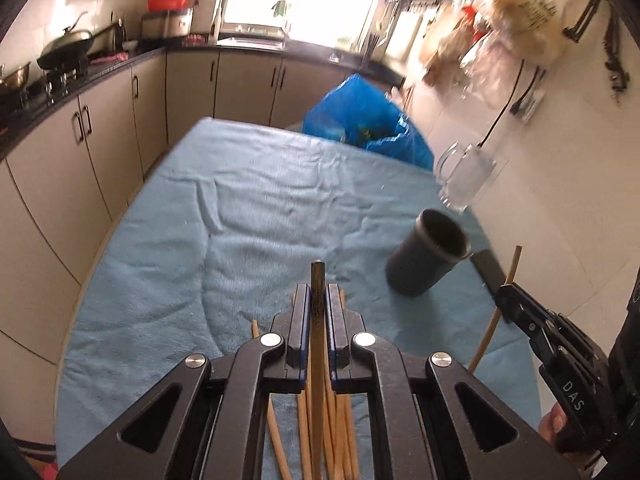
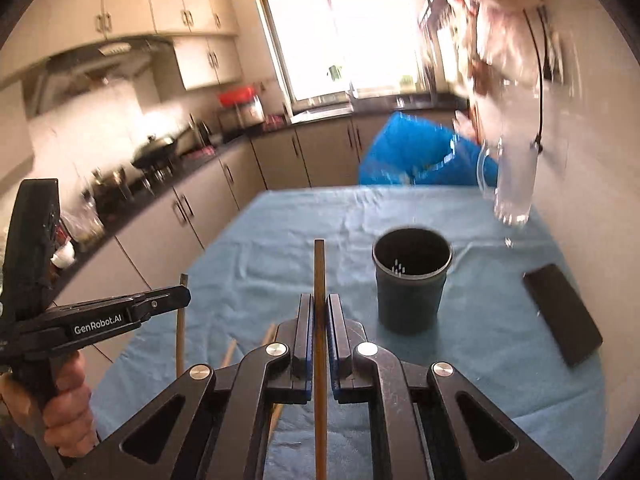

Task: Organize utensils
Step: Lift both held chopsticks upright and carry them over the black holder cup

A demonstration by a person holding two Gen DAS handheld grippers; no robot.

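My left gripper (image 1: 319, 300) is shut on one wooden chopstick (image 1: 318, 280) that stands upright between its pads, above a pile of several chopsticks (image 1: 340, 432) lying on the blue cloth. My right gripper (image 2: 319, 312) is shut on another chopstick (image 2: 319, 264), also upright. A dark cylindrical utensil holder (image 2: 411, 276) stands open-topped on the cloth, right of and beyond the right gripper; it also shows in the left wrist view (image 1: 428, 258). The right gripper shows at the right edge of the left view (image 1: 505, 298), the left gripper at the left of the right view (image 2: 182, 296).
A blue cloth (image 1: 240, 208) covers the table. A glass mug (image 2: 512, 184) stands by the white wall at the far right, a black phone (image 2: 562, 312) lies near the right edge, and a blue plastic bag (image 1: 364, 120) sits beyond the far edge. Kitchen cabinets (image 1: 100, 132) run along the left.
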